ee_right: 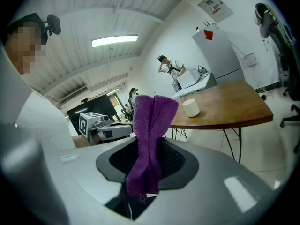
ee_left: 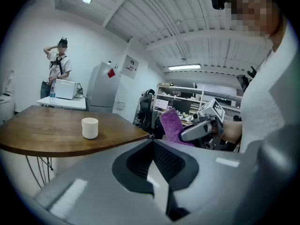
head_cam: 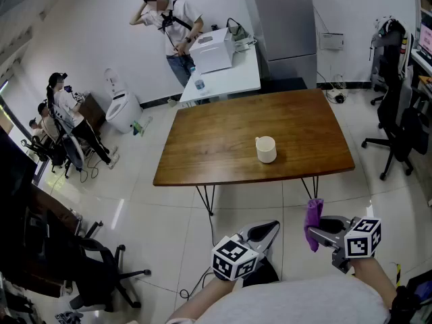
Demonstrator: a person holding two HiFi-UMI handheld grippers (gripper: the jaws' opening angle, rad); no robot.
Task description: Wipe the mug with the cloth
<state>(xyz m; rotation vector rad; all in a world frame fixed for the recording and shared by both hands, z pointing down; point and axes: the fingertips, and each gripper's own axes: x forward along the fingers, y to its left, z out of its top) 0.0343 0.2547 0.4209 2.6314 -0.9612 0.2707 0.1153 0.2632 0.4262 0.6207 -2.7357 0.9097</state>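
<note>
Count: I see one mug (head_cam: 266,149), one cloth (head_cam: 313,216), two grippers, one table (head_cam: 202,147).
Left gripper (head_cam: 270,228): jaws together, nothing between them.
Right gripper (head_cam: 317,229): clamped on the purple cloth.
Mug position: upright on the table, well apart from both grippers.

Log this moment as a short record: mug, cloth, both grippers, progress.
mug: upright on the wooden table, nothing touching it
cloth: purple, folded, clamped between jaws, in the air
right gripper: shut on the cloth, short of the table's near edge
left gripper: jaws together, holding nothing, also short of the table
wiping: not yet begun
</note>
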